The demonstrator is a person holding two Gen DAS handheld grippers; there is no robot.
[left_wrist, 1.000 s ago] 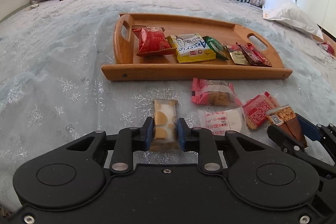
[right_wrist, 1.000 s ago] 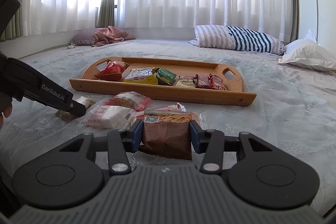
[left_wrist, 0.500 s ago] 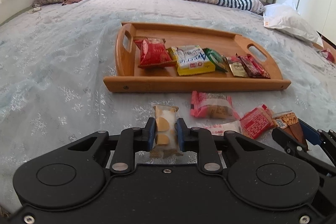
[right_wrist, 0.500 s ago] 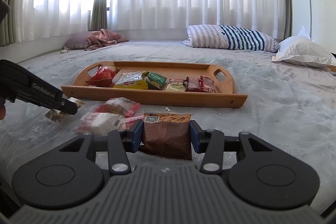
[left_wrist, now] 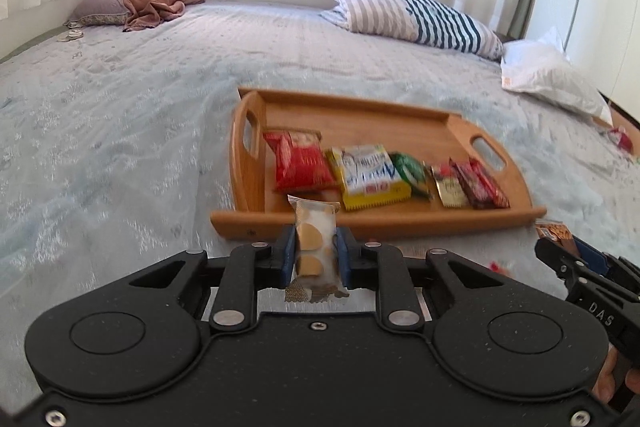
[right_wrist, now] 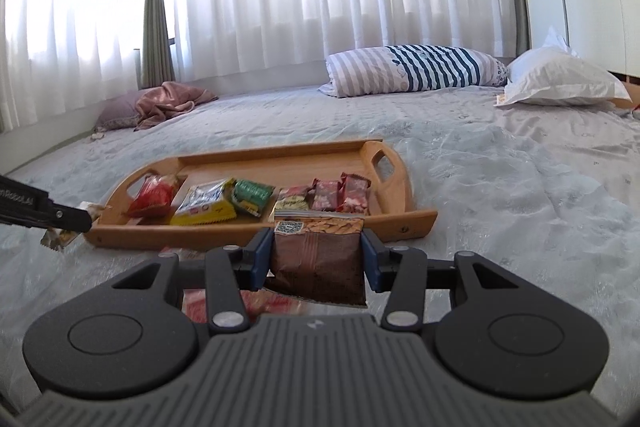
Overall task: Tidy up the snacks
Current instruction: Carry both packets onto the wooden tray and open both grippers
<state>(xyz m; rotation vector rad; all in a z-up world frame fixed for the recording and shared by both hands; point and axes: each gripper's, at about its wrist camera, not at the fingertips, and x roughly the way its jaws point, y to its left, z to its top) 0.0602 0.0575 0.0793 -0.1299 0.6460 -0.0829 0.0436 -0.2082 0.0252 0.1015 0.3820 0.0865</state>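
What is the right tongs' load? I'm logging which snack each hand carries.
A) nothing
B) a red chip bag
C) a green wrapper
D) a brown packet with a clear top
D: the right tongs are clamped on the brown packet, held in front of the wooden tray.
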